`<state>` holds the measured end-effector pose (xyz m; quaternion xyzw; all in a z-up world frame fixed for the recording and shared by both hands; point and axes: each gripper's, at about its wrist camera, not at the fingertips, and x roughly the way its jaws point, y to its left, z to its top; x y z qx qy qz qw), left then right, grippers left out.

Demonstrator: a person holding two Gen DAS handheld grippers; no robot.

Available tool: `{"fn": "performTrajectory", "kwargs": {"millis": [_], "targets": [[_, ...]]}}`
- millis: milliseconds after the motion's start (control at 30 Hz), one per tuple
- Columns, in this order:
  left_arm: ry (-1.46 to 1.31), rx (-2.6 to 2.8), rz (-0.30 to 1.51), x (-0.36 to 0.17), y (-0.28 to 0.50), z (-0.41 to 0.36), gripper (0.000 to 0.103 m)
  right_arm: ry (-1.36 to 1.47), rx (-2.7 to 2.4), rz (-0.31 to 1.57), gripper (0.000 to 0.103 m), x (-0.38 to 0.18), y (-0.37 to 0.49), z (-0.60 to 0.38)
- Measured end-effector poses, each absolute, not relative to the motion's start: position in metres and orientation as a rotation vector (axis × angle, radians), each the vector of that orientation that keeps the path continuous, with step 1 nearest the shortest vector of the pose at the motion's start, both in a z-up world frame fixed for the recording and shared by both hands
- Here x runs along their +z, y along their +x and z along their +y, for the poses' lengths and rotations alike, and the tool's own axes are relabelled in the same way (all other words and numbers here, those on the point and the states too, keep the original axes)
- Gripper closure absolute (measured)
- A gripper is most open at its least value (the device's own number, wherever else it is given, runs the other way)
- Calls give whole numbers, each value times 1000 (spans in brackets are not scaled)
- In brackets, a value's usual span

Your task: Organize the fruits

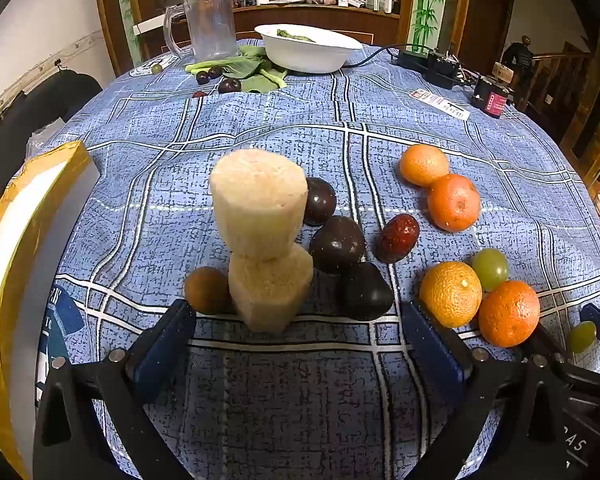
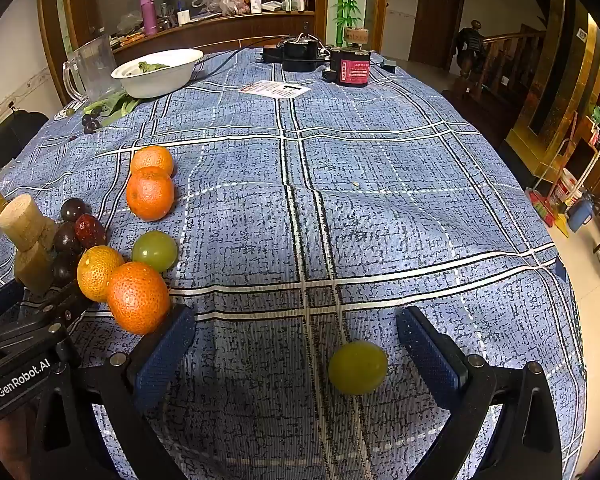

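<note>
In the left wrist view, two pale sugarcane pieces (image 1: 262, 236) lie stacked ahead of my open left gripper (image 1: 298, 320), with a brown longan (image 1: 206, 290) at their left and dark plums (image 1: 338, 244) and a red date (image 1: 398, 238) at their right. Several oranges (image 1: 452, 294) and a green grape (image 1: 490, 268) lie further right. In the right wrist view, my right gripper (image 2: 296, 336) is open around a green grape (image 2: 358, 367) lying on the cloth between its fingers. Oranges (image 2: 138, 298) sit just off its left finger.
A blue checked cloth (image 2: 380, 200) covers the table. At the far end stand a white bowl (image 1: 310, 50), a clear jug (image 1: 210, 26), leafy greens (image 1: 240, 68) and black devices (image 2: 348, 68). A yellow-edged box (image 1: 16, 264) sits at the left.
</note>
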<state>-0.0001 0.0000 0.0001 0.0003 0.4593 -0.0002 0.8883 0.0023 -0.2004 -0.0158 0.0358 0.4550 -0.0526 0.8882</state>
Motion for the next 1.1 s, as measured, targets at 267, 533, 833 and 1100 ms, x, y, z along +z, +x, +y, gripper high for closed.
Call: {"fn": "performTrajectory", "kwargs": {"millis": [267,533,833,1100], "targets": [[0,-1,957,0,0,0,0,74,-110,946,1,-16,2,-200],[0,-1,957,0,0,0,0,74,-110,946,1,-16,2,-200],[-1,5,958,0,0,-1,0,73,-110,946,1,-16,3,-200],[24,-51,1012,1,4,0,0,75,-111,947,1,-16,3,-200]]}}
